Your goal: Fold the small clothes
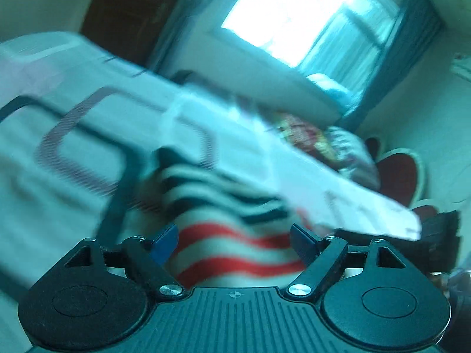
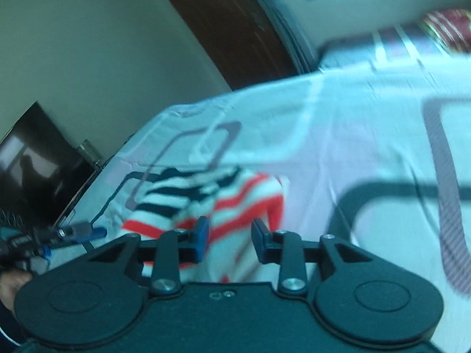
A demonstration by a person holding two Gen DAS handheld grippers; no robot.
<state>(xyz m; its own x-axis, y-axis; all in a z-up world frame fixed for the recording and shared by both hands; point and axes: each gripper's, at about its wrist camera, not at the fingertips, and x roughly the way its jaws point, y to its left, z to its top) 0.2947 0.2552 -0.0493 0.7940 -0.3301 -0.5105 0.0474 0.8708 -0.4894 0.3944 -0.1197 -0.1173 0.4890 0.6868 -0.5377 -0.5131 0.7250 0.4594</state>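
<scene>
A small striped garment (image 1: 223, 206), white with dark blue stripes on top and red stripes below, lies bunched on a white bed sheet (image 1: 73, 111) with dark rounded-square patterns. My left gripper (image 1: 235, 241) is open just above its red-striped part, touching nothing. The garment also shows in the right wrist view (image 2: 212, 203), partly folded over itself. My right gripper (image 2: 229, 238) is open above the garment's near edge and empty. The left gripper (image 2: 73, 232) shows at the left edge of the right wrist view, beside the garment. Both views are motion-blurred.
The bed sheet (image 2: 353, 135) fills most of both views. A bright window with blue curtains (image 1: 294, 14) is behind the bed. Patterned pillows (image 1: 323, 144) and a red heart cushion (image 1: 397, 173) lie at the far end. A dark screen (image 2: 38, 158) stands left of the bed.
</scene>
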